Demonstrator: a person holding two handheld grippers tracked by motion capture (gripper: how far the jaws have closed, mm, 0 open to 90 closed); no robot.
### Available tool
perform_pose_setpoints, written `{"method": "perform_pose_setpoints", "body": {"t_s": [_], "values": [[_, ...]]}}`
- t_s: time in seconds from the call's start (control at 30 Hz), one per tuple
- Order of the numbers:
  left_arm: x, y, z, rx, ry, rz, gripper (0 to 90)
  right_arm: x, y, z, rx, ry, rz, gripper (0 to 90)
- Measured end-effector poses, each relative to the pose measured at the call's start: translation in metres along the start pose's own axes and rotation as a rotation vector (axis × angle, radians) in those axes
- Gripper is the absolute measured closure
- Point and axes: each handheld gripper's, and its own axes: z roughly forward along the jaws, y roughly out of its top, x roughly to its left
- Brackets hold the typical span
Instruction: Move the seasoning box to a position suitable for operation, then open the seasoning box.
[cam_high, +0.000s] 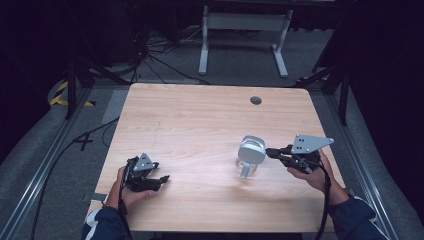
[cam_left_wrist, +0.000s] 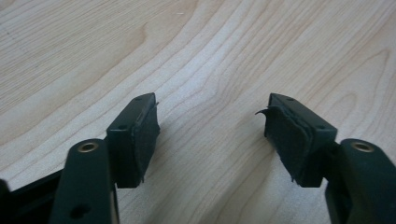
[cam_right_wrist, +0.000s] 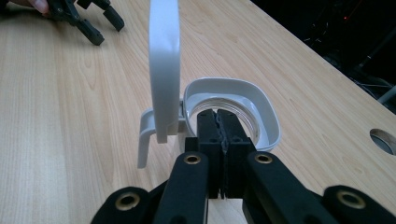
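A clear jug (cam_high: 248, 161) with a white rim and handle stands on the wooden table (cam_high: 200, 125), right of centre, its hinged lid (cam_right_wrist: 164, 65) raised upright. The right gripper (cam_right_wrist: 218, 122) sits just beside the rim, jaws pressed together; they hide any contact with it. The left gripper (cam_left_wrist: 212, 126) rests well apart near the table's left front, jaws spread over bare wood.

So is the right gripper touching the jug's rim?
Cannot tell. In the right gripper view the right gripper, jaws shut, overlaps the jug rim, but no contact or gap shows plainly.
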Motion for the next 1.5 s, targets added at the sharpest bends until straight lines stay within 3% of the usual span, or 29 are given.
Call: {"method": "perform_pose_setpoints", "body": {"t_s": [0.33, 0.47, 0.53, 0.77, 1.17, 1.4, 1.5], "values": [[0.0, 0.0, 0.001, -0.002, 0.028, -0.022, 27.0, -0.002, -0.002, -0.001, 0.027, -0.032, -0.014, 89.1], [0.0, 0.0, 0.003, 0.0, 0.011, -0.008, 22.3, -0.003, -0.001, -0.002, 0.027, -0.043, -0.021, 88.4], [0.0, 0.001, 0.002, 0.02, 0.002, 0.004, 18.3, -0.005, -0.005, -0.003, 0.038, -0.055, 0.0, 86.1], [-0.001, 0.001, 0.003, 0.015, 0.007, 0.014, 17.2, -0.007, -0.01, -0.008, 0.046, -0.081, 0.012, 81.7], [-0.001, 0.001, 0.004, 0.016, 0.007, 0.006, 17.0, -0.012, -0.033, -0.013, 0.127, -0.132, 0.034, 73.5], [-0.001, 0.001, 0.004, 0.017, 0.009, 0.006, 16.9, -0.014, -0.051, -0.019, 0.155, -0.142, 0.069, 62.4], [-0.002, 0.001, 0.004, 0.016, 0.01, 0.003, 16.9, -0.015, -0.06, -0.021, 0.171, -0.144, 0.092, 51.2]]}}
